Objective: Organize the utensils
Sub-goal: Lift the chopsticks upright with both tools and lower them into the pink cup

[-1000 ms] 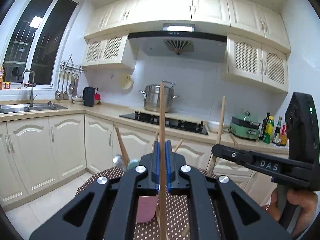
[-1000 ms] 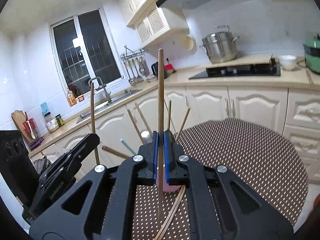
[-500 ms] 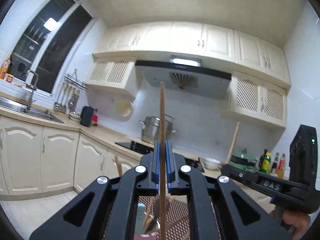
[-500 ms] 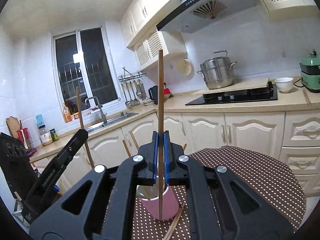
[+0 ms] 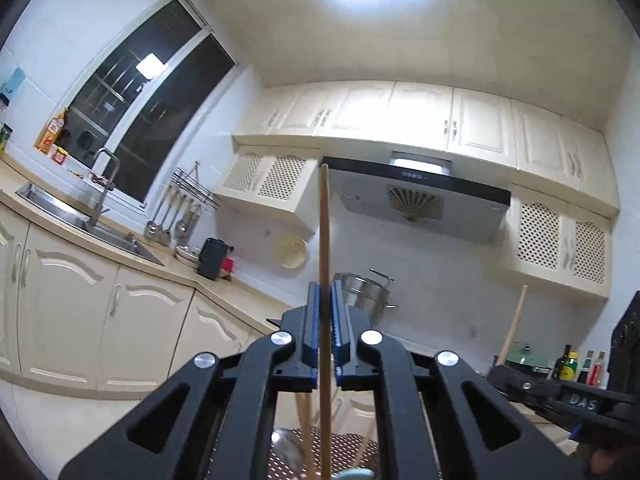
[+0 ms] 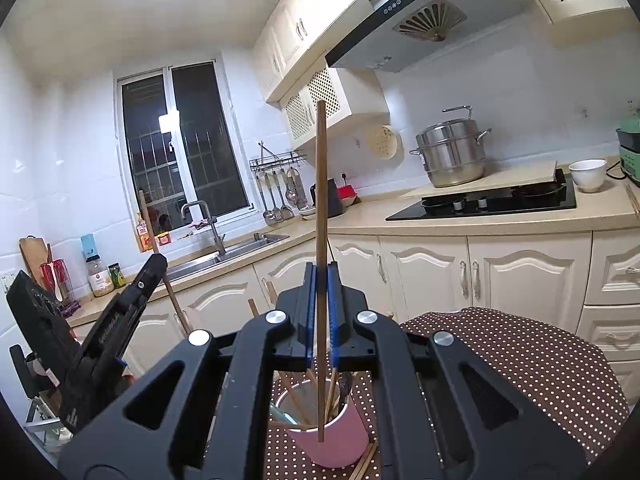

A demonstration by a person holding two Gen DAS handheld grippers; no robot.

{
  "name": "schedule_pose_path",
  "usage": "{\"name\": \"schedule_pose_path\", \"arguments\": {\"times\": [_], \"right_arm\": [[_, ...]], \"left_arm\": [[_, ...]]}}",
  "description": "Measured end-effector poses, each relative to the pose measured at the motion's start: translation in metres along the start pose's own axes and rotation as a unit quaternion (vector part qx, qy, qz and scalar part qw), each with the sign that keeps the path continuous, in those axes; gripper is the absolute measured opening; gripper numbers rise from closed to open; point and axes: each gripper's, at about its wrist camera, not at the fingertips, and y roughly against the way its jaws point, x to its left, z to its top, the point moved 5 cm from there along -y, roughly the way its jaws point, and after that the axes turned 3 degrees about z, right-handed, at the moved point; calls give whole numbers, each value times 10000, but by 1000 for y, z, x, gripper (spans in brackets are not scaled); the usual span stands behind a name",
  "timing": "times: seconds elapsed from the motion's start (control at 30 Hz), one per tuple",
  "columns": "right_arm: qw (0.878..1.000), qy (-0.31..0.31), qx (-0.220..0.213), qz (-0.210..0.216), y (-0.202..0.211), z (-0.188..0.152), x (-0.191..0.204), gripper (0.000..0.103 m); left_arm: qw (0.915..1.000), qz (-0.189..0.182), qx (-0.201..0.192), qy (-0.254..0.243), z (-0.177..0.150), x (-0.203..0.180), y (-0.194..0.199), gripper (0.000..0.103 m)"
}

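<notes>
Two chopsticks are being carried upright, one per gripper. The left gripper [image 5: 325, 320] is pinching its chopstick [image 5: 324, 248] between blue pads pressed together, the stick running straight up past the jaws and down below them. The right gripper [image 6: 321, 308] is clamping the other chopstick [image 6: 320, 208] the same way, its lower end hanging in front of the pink cup [image 6: 332, 440] on the dotted tablecloth [image 6: 520, 364]. The cup is already holding several sticks that are leaning against its rim, and a couple more are lying on the cloth just beside its base.

Judging by this, the step in hand is dropping the held sticks into the cup. To do it well, each tip should be brought over the open mouth, not the rim, and lowered into a gap between the leaning sticks before the jaws part. Going one hand at a time looks wise, since the grippers are working near each other. The cup is probably light, so a sideways nudge could tip it.
</notes>
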Motion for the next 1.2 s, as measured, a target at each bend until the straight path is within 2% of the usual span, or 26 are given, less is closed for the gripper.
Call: {"name": "schedule_pose_path", "arguments": {"times": [0.3, 0.67, 0.83, 0.97, 1.2], "right_arm": [[9999, -48, -28, 104, -10, -1, -1, 6], [9999, -51, -44, 118, -23, -2, -5, 6], [9998, -34, 121, 133, -31, -11, -4, 6], [9997, 32, 222, 100, -34, -17, -1, 6], [9987, 288, 411, -6, -36, -32, 10, 6]], "left_arm": [[9998, 49, 195, -1, -23, 9, -36, 5], [9993, 9, 382, -53, -44, 11, -54, 5], [9974, -30, 705, -140, -57, 13, -53, 5], [9937, -17, 1035, -435, -66, 11, -47, 5], [9887, -150, 1373, -586, -73, 11, -30, 6]]}}
